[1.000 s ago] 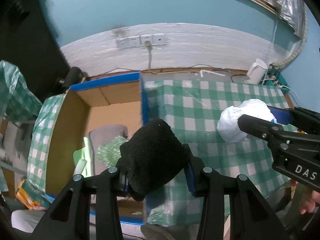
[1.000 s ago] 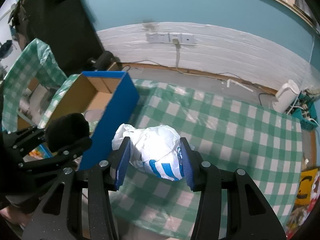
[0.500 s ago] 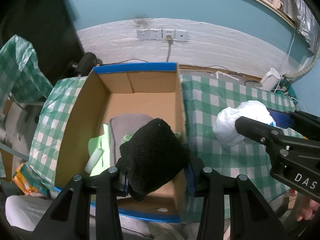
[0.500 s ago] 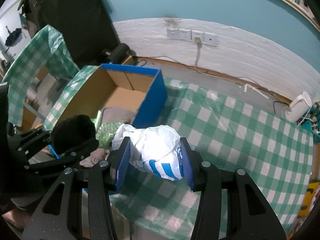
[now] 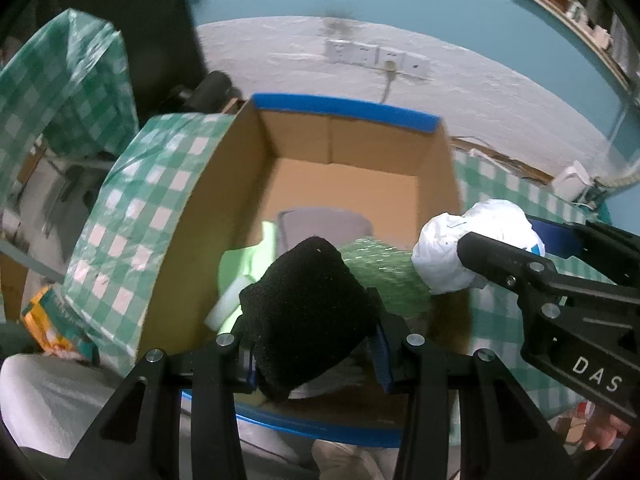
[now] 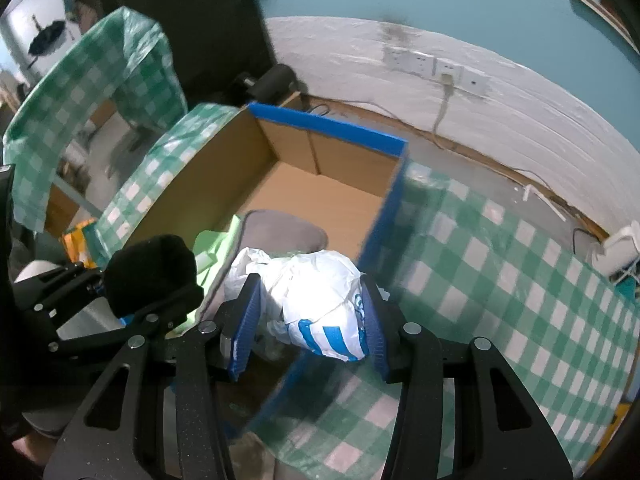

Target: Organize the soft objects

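Note:
My left gripper [image 5: 312,344] is shut on a black fuzzy cloth [image 5: 308,312] and holds it above the near end of an open cardboard box with blue edges [image 5: 344,106]. My right gripper [image 6: 310,320] is shut on a crumpled white plastic bag with blue stripes [image 6: 316,300], held over the box's right wall [image 6: 384,216]. The bag also shows in the left wrist view [image 5: 472,248]. Inside the box lie a grey cloth [image 5: 320,224], a sparkly green cloth [image 5: 380,272] and a light green item [image 5: 244,264].
The box stands on a table under a green-and-white checked cover [image 6: 520,280]. A second checked cover [image 5: 68,80] hangs at the left. A white wall with sockets [image 5: 376,54] is behind. A white device [image 6: 620,248] sits at far right.
Both grippers have moved left with their loads. The black cloth is now over the box's inside, and the white bag has come over the box's right wall.

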### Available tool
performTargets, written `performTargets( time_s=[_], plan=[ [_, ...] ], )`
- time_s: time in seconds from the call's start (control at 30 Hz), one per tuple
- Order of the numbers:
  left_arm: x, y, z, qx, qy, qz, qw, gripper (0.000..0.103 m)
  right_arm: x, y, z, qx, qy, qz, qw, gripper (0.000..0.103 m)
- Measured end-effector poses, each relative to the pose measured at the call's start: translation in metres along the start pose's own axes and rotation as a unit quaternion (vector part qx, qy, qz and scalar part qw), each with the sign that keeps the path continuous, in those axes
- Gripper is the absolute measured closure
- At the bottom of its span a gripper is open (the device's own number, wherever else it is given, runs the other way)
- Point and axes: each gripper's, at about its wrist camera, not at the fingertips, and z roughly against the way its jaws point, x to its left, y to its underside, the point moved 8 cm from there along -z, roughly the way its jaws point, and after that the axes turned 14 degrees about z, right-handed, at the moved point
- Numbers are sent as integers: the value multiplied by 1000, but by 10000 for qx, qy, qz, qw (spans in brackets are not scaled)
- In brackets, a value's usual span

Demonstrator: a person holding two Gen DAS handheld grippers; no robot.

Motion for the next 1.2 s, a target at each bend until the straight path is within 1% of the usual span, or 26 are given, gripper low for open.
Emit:
performTargets(
  time_s=[0.13,0.27,0.43,0.47,0.5,0.53,0.67,0.73,0.8,0.93,1.0,1.1,1.2],
  plan=[
    [15,-1,-9,93,-98,181,9997,59,10,-8,-13,69,58,114,9999,53],
    [28,-2,-17,155,-138,363,9991,58,11,-15,-19,68,52,120,9999,51],
    [40,-3,-20,168,-172,524,9983,53,17,-23,-21,-33,-35,164,9999,48],
    [41,-4,-21,175,-175,538,9982,49,18,-24,-22,-34,-43,162,9999,46],
    [42,-4,-22,185,-178,559,9981,44,19,-26,-22,-50,-44,162,9998,42],
    [43,-4,-22,195,-182,577,9980,43,20,-27,-21,-88,-32,155,9998,39],
    [47,-7,-19,77,-211,566,9981,34,15,-32,-13,-219,-1,74,9997,36],
    [46,-7,-15,63,-156,563,9983,31,13,-34,-9,-279,37,38,9996,33],
    [45,-8,-11,10,-116,567,9983,27,11,-36,-3,-334,79,-19,9994,32],
    [42,-10,0,-66,-90,527,9985,26,7,-35,9,-386,126,-70,9992,32],
    [41,-10,5,-93,-64,514,9986,22,5,-33,16,-401,171,-97,9990,31],
    [39,-11,16,-189,-33,491,9986,20,2,-27,24,-379,272,-131,9988,30],
    [36,-11,28,-324,-52,433,9985,13,-4,-19,33,-358,329,-194,9986,30]
  ],
)
